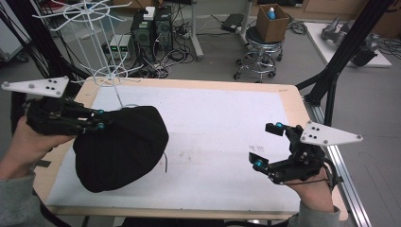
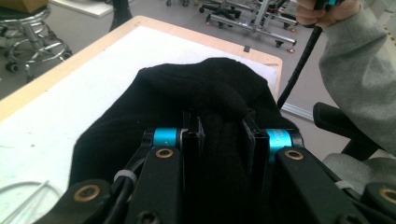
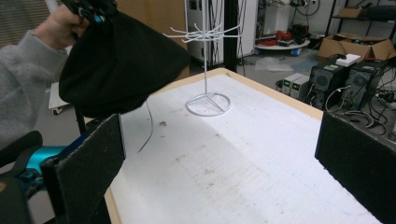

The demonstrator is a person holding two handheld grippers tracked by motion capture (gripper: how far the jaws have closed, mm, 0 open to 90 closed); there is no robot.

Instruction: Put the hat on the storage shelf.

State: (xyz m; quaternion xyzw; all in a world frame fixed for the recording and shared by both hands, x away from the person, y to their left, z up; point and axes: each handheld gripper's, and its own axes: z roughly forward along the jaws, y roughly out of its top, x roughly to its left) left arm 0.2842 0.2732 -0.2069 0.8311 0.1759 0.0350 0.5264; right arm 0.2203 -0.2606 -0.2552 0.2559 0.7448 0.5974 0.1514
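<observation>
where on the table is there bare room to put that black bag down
The white mat is bare between the white wire rack at the far left corner and the open right tongs; that wide middle is the biggest free patch. The left side is crowded: the black bag hangs there in the left tongs, lifted off the mat.

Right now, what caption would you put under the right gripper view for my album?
Open right tongs face a white wire rack while the left tongs lift a black cloth above the table.
</observation>
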